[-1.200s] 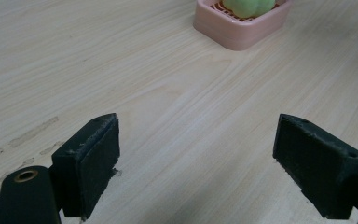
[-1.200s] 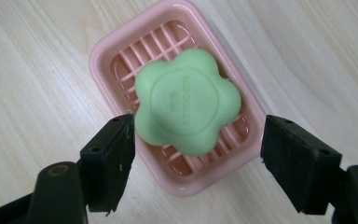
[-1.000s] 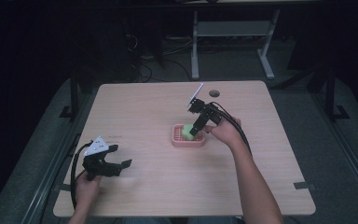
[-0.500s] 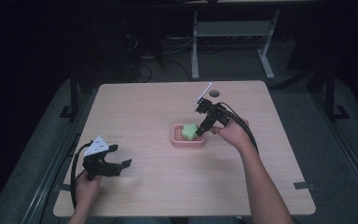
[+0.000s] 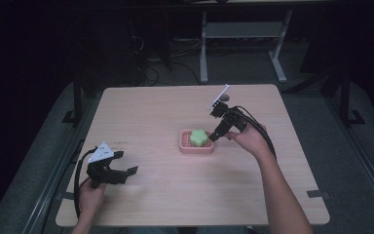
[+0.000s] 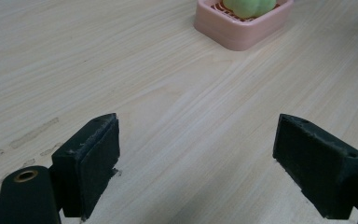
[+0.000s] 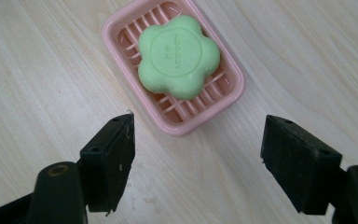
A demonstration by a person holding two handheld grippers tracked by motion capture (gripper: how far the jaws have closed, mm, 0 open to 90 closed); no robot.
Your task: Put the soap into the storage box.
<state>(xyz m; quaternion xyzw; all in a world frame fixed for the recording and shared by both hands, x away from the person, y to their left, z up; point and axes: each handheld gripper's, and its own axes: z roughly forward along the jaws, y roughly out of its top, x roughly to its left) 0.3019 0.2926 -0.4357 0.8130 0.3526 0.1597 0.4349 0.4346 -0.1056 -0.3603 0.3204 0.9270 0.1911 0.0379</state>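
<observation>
The wooden table (image 5: 151,117) holds a pink soap dish (image 5: 196,142) at its centre. The right gripper (image 5: 213,135), forearm stretched forward, hovers just right of it, jaws spread and empty. In the dish lies a green flower-shaped soap (image 7: 178,56). The left gripper (image 5: 119,171) rests near-left, released.

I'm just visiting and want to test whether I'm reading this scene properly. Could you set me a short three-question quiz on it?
1. True or false: the green flower-shaped soap lies in the pink soap dish.
2. Which tongs are nearer the dish: (a) left tongs, (b) right tongs?
3. Fill in: the jaws of both tongs stand ____.

Key: 1 true. 2 b; the right tongs sit just beside the dish, the left ones near the table's front left corner. 3 open, with nothing between them.
</observation>
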